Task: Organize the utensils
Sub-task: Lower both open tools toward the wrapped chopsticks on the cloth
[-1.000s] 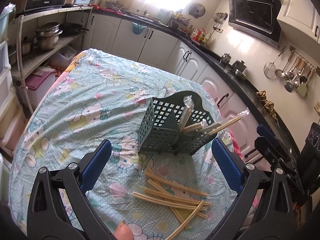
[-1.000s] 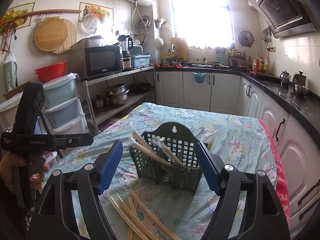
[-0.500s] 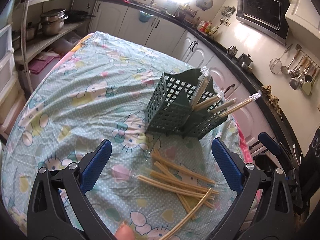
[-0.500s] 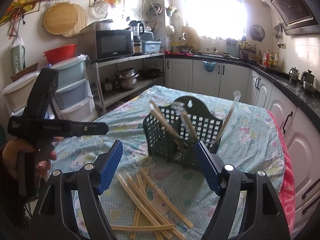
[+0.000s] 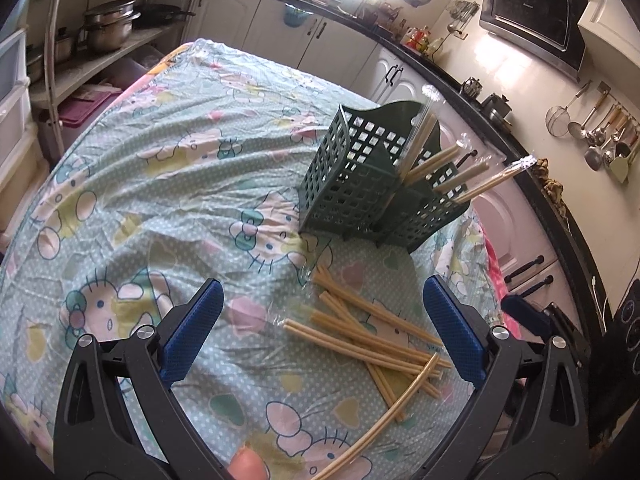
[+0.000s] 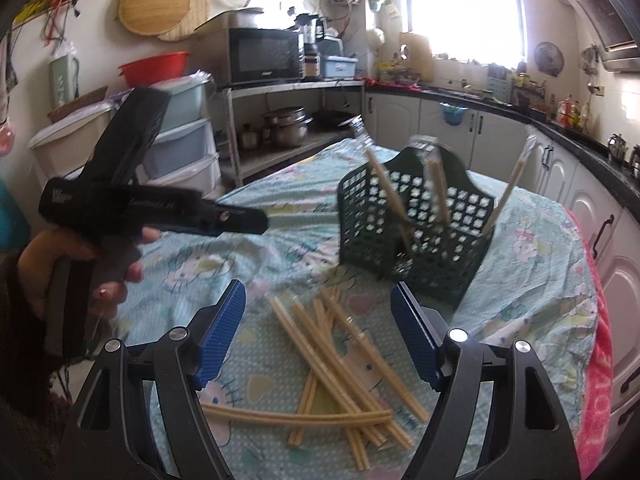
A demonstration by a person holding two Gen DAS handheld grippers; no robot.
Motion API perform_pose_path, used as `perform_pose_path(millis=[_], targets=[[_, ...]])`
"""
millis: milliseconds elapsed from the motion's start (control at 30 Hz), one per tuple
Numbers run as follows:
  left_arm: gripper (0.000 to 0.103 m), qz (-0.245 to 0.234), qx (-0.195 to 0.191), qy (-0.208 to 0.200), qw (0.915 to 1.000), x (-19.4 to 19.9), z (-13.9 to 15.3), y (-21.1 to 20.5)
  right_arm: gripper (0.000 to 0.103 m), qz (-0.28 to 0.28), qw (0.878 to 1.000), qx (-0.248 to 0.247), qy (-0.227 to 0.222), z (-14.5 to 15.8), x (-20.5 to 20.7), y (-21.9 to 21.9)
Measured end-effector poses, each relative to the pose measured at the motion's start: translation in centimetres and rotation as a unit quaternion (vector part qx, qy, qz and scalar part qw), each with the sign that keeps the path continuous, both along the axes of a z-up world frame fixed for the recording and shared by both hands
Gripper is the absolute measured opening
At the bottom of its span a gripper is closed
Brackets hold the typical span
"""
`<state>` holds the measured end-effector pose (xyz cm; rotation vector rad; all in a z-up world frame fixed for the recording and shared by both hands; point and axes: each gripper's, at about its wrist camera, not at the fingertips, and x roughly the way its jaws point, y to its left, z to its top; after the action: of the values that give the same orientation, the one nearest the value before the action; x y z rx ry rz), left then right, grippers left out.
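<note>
Loose chopsticks lie crossed in a pile on the table, some in clear wrappers; in the left wrist view the pile sits at 5 o'clock from the table's centre. A green slotted basket stands upright just beyond the pile, at 12 o'clock from it, apart from it. Several wrapped chopsticks lean out of its right-hand compartment toward 2 o'clock. The left claw hangs above the pile with its blue pads spread wide, gripping nothing. The right claw hangs over the same pile, jaws likewise wide apart and empty. A hand at 9 o'clock in the right wrist view grips the left tool's handle. A patterned cloth covers the table.
</note>
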<state>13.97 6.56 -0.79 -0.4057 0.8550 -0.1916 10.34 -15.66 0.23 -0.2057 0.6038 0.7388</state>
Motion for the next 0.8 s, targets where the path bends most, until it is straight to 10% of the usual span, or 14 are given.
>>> perform_pose_path(millis=[800], targets=[[0.034,-0.011,-0.063,0.077,0.995,0.4,-5.6,1.1,0.071,0.216,0.957,-0.188,0.044,-8.5,-5.3,6.6]])
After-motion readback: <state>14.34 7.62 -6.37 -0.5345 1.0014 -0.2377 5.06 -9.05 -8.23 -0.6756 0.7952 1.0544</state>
